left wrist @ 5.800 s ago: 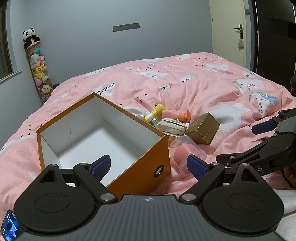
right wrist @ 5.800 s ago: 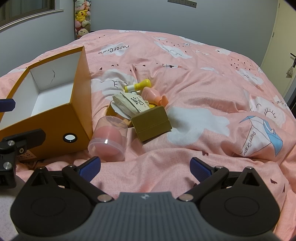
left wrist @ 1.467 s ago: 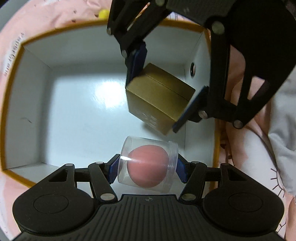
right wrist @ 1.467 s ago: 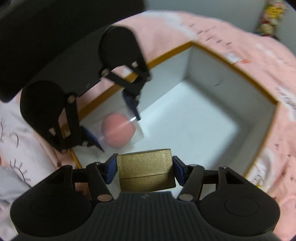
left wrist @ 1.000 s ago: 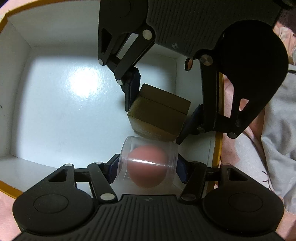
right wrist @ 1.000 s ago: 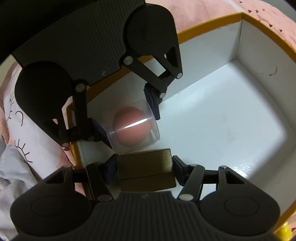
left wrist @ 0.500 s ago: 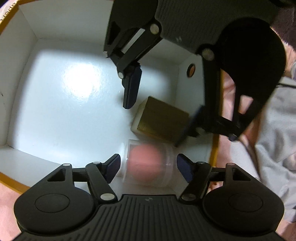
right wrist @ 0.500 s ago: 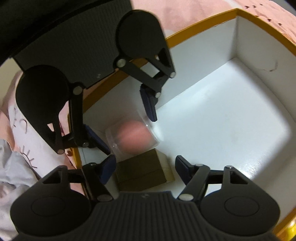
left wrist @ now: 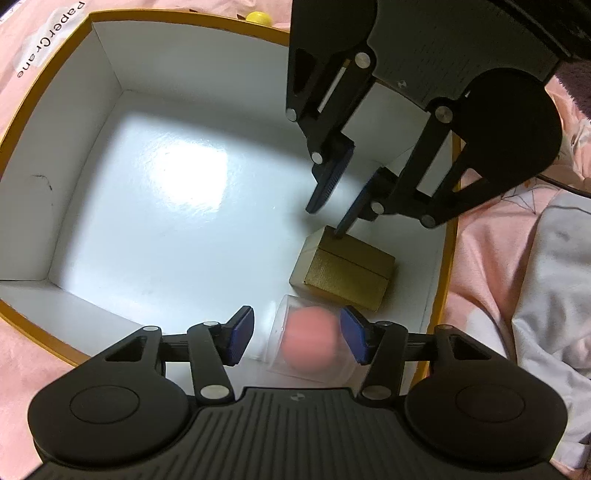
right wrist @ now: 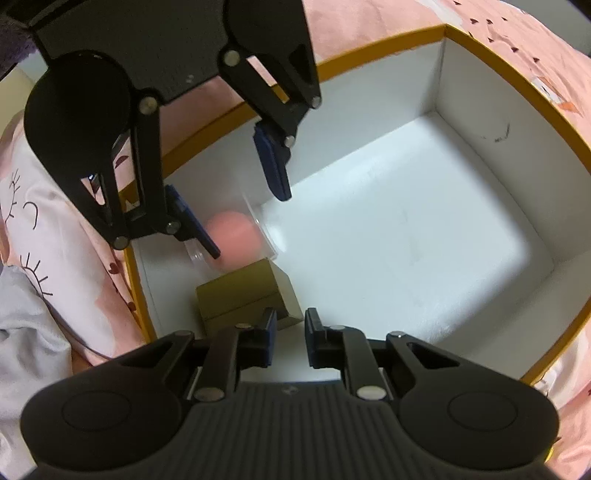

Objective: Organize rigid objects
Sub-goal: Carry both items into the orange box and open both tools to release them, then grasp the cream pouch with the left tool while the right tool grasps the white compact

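The clear tub (left wrist: 310, 343) with the pink ball inside is smeared by motion in both views, its walls barely traceable, and the left tongs (left wrist: 297, 334) body cuts off its near end. The right tongs (left wrist: 332, 206) cover one top corner of the gold box (left wrist: 345, 275) and much of the orange box's (left wrist: 44, 92) far wall. A yellow thing (left wrist: 258, 16) past the rim is clipped by the picture's edge, too little to name
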A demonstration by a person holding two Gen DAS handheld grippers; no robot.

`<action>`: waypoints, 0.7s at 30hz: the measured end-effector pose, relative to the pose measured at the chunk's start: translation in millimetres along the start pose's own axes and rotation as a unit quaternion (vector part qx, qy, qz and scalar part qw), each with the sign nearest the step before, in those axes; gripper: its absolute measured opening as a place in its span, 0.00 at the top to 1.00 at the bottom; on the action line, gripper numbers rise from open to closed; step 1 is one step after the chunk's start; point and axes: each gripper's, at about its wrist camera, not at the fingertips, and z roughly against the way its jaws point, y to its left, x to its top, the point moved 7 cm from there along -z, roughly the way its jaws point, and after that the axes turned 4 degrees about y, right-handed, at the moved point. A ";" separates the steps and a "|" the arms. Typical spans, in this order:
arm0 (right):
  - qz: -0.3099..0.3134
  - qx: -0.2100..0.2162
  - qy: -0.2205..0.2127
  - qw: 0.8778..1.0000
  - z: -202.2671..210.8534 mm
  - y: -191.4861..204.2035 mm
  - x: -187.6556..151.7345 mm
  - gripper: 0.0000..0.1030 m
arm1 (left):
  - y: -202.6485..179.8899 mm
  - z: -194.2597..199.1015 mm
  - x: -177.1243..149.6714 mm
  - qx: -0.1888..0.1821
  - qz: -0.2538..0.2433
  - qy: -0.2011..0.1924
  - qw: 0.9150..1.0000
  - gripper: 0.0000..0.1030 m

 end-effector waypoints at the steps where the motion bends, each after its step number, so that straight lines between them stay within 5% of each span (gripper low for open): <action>1: 0.007 -0.008 0.003 1.000 0.8 0.3 0.6 0.86 | -1.2 -1.4 -0.4 -0.001 0.000 -0.002 1.000 0.38; 8: 0.023 -0.036 0.044 0.998 -4.9 2.1 -15.2 0.91 | -0.1 -0.1 -6.5 -0.003 -0.002 -0.010 1.000 0.38; 21: -0.007 -0.018 0.020 1.000 -12.8 2.8 -13.6 0.95 | -32.8 18.8 4.3 0.004 -0.003 -0.041 0.999 0.38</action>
